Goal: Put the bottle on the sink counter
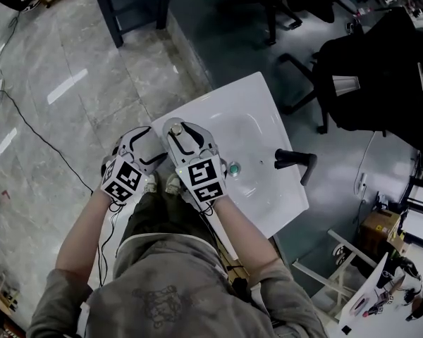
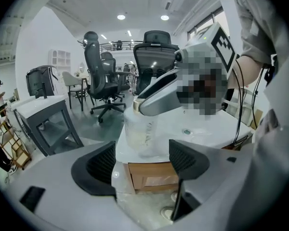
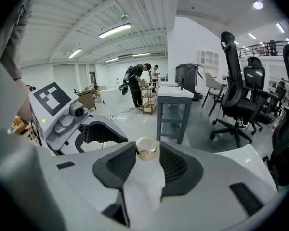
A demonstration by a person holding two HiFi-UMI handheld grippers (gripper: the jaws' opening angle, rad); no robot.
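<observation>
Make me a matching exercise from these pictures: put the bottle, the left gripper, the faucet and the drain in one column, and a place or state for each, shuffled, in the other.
1. bottle
2. left gripper
3. faucet
4. drain

A. jaws apart, nothing between them
B. set in the white basin
C. gripped between the jaws of the right gripper
D. black, beside the basin

Pairs: 1-C, 2-A, 3-D, 4-B
</observation>
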